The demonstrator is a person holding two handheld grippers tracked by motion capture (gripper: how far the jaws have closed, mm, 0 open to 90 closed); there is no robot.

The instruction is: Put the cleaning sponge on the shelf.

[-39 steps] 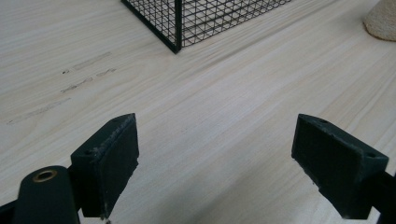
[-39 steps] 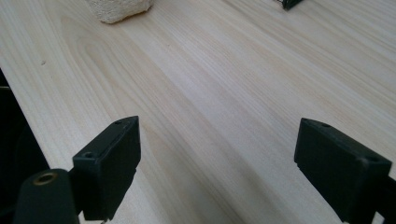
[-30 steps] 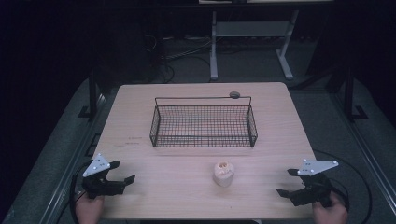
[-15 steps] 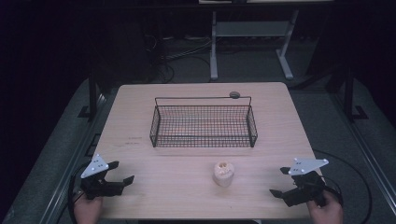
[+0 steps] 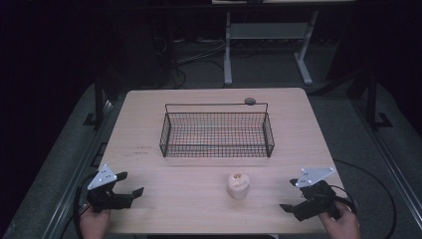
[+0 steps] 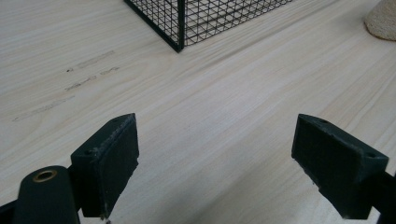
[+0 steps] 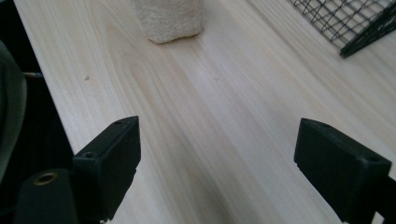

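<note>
From the high view, a small pale, rough-looking lump point(image 5: 238, 184) stands upright on the wooden tabletop point(image 5: 149, 129), in front of the black wire basket point(image 5: 217, 134) and well apart from it. It sits between the two tools, nearer the right tool point(image 5: 291, 209) than the left tool point(image 5: 130, 193). Both tools rest low near the front edge, each held by a hand, and both are released with nothing between their jaws.

In the left gripper view, the jaws stand wide apart over bare wood; a corner of the basket point(image 6: 180, 23) lies ahead and the lump point(image 6: 383, 21) peeks in at the upper right edge.

In the right gripper view, the jaws are likewise spread and hold nothing, with the lump point(image 7: 170, 18) ahead and to the left, its surface fibrous and spongy, and a basket corner point(image 7: 359, 28) at upper right.

Judging by that texture, the lump is probably light, soft and compressible, not slippery and not fragile. A gentle pinch across its middle, from the sides, should hold it; squeezing hard would likely deform it.
</note>
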